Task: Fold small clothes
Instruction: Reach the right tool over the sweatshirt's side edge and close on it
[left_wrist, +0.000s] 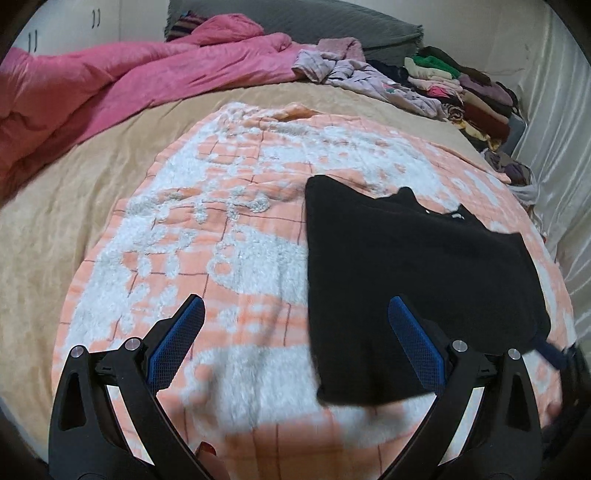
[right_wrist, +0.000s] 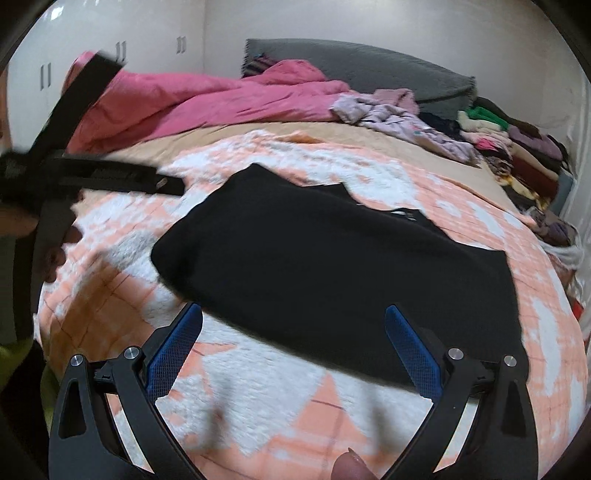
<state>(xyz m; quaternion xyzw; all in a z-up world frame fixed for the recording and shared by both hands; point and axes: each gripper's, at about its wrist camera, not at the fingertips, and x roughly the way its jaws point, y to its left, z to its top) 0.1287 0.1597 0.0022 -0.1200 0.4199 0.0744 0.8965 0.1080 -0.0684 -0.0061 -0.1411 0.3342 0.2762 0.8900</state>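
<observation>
We hold the left gripper (left_wrist: 295, 314) and the right gripper (right_wrist: 293, 317) above the bed (left_wrist: 74, 206), each with its jaws wide apart and nothing between them. The black garment (left_wrist: 399, 280) lies spread on the orange-and-white fleece blanket (left_wrist: 207, 229), toward the blanket's right side; its upper edge is uneven, with a small white mark (right_wrist: 404, 213) near it. In the right wrist view the same garment fills the middle ground just ahead of our blue pads (right_wrist: 413, 354). The left gripper also shows there, blurred, at the left edge, above the blanket and beside the garment's left end.

Around the work area, a rumpled pink duvet (left_wrist: 110, 81) crowds the far left of the bed. A crumpled lilac garment (left_wrist: 354, 74) sits at the far edge, in front of a grey pillow (left_wrist: 314, 22). A pile of folded clothes (left_wrist: 465, 92) is stacked along the right, against the white curtain (left_wrist: 554, 129). White cupboard doors (right_wrist: 110, 44) stand behind the bed.
</observation>
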